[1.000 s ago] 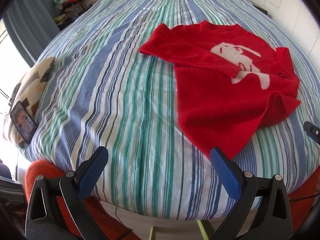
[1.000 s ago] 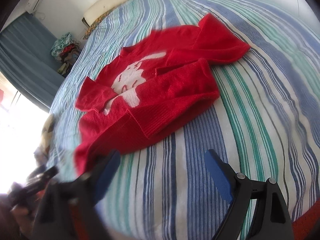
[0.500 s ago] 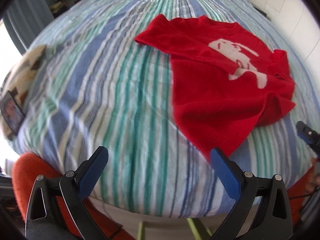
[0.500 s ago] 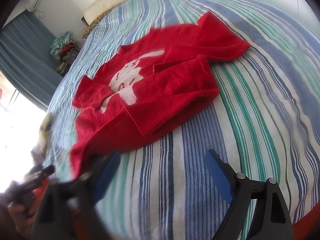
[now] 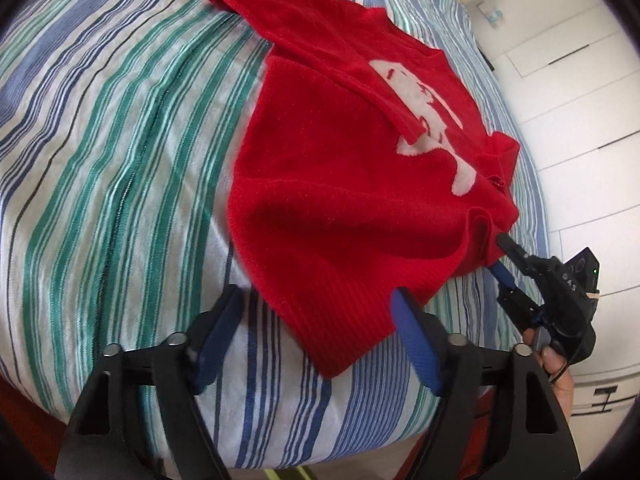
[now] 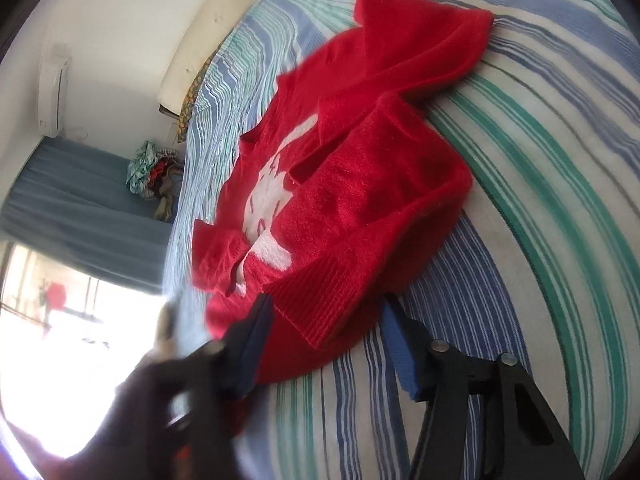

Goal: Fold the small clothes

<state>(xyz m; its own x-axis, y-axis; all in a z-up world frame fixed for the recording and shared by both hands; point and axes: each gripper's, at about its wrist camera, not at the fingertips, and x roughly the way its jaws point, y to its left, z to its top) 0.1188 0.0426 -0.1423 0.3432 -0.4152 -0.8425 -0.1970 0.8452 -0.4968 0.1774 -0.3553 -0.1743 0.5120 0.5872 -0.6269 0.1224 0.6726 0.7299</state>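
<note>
The red sweater [image 5: 340, 184] lay rumpled on the striped bed [image 5: 120, 160]. Both the left gripper [image 5: 316, 320] and right gripper [image 6: 326, 330] stood spread around its near hem, apparently ready to pinch it.

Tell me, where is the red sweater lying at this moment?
The red sweater lies spread on the striped bedsheet, its ribbed hem toward the camera between the open fingers of the left gripper and of the right gripper.
</note>
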